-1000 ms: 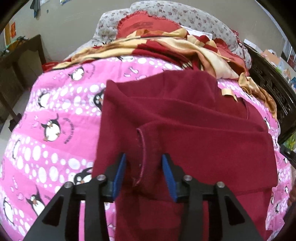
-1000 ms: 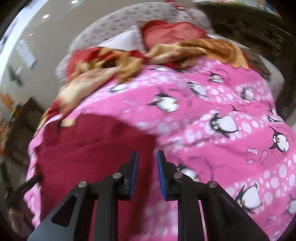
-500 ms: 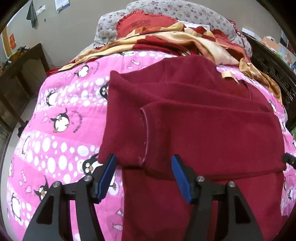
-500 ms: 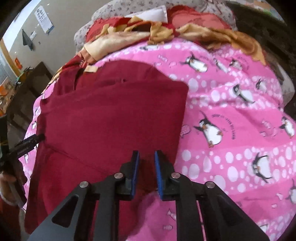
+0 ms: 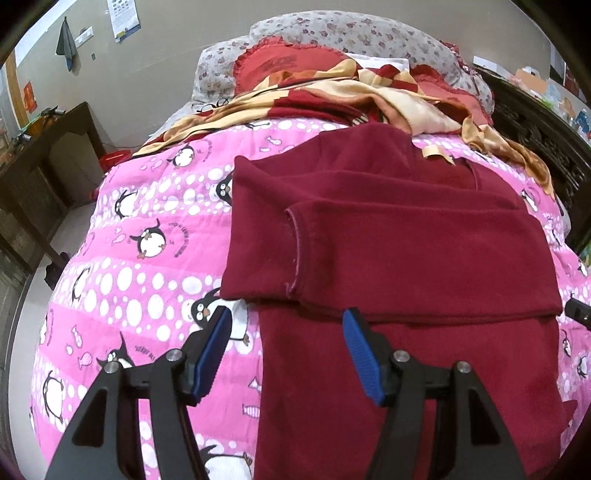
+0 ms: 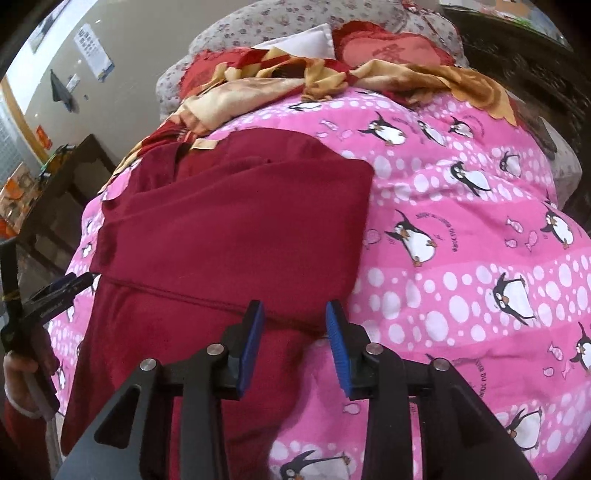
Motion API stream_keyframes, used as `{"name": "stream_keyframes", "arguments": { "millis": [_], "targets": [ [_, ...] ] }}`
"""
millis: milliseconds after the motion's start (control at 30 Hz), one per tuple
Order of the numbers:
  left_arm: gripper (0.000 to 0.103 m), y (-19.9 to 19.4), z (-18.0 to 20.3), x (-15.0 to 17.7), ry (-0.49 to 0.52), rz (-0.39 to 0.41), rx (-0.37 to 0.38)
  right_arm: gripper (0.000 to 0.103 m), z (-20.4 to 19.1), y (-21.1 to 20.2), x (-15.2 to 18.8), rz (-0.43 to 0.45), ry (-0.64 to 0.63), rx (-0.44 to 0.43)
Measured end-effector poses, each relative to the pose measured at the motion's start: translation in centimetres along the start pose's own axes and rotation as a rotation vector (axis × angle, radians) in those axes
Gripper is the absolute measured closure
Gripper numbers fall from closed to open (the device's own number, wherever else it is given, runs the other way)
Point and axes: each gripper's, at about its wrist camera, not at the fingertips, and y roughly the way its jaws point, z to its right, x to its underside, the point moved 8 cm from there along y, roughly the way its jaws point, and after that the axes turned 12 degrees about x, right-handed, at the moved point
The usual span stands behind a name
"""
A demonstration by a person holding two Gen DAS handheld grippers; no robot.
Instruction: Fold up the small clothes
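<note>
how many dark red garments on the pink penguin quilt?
1: the dark red garment, partly folded, lies across the quilt's middle, just ahead of both grippers. More clothes might be buried in the blanket pile near the pillows.

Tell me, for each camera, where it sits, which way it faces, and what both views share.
Left wrist: sits behind the left gripper, looks down across the maroon garment toward the pillows; jaws open, empty.
Right wrist: sits behind the right gripper, faces the garment's right edge; jaws opening, empty; the left gripper and a hand show.
Shared: garment, penguin quilt, pillows.
</note>
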Motion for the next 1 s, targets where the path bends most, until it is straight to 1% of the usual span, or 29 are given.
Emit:
{"name": "stream_keyframes", "arguments": {
  "millis": [100, 167, 233, 300, 367, 467, 633, 733, 867, 1000],
  "targets": [
    [0.037, -0.6, -0.1, 0.4, -0.007, 0.005, 0.002, 0.057, -0.1, 1.4, 0.2, -0.034, 0.016, -0.004],
    [0.037, -1.0, -0.1, 0.7, -0.006, 0.005, 0.001, 0.057, 0.2, 2.6, 0.1, -0.033, 0.024, 0.023],
    [0.036, -1.6, -0.2, 1.0, -0.006, 0.009, -0.002, 0.057, 0.6, 3.0, -0.3, -0.024, 0.033, 0.035],
    [0.036, -2.1, -0.3, 1.4, -0.009, 0.013, 0.0, 0.057, 1.1, 3.1, -0.3, -0.035, 0.053, 0.043],
    [0.033, -2.6, -0.5, 1.7, -0.012, 0.018, 0.0, 0.057, 1.5, 2.9, 0.1, -0.047, 0.063, 0.06],
    [0.032, -2.8, -0.5, 2.0, -0.017, 0.017, 0.002, 0.057, 1.7, 2.1, 0.7, -0.048, 0.073, 0.034],
    [0.032, -2.8, -0.4, 2.9, -0.03, 0.009, 0.014, 0.057, 2.2, 0.8, 1.5, -0.046, 0.069, 0.036],
    [0.032, -2.8, -0.3, 3.3, -0.04, 0.002, 0.024, 0.055, 2.3, 0.4, 1.5, -0.038, 0.077, 0.021],
    [0.032, -3.3, -0.2, 4.1, -0.058, 0.0, 0.041, 0.053, 2.4, 1.1, 1.4, -0.053, 0.108, 0.013],
    [0.032, -3.9, -0.4, 4.9, -0.065, -0.006, 0.042, 0.052, 2.2, 2.8, 1.2, -0.086, 0.159, -0.009]
  ]
}}
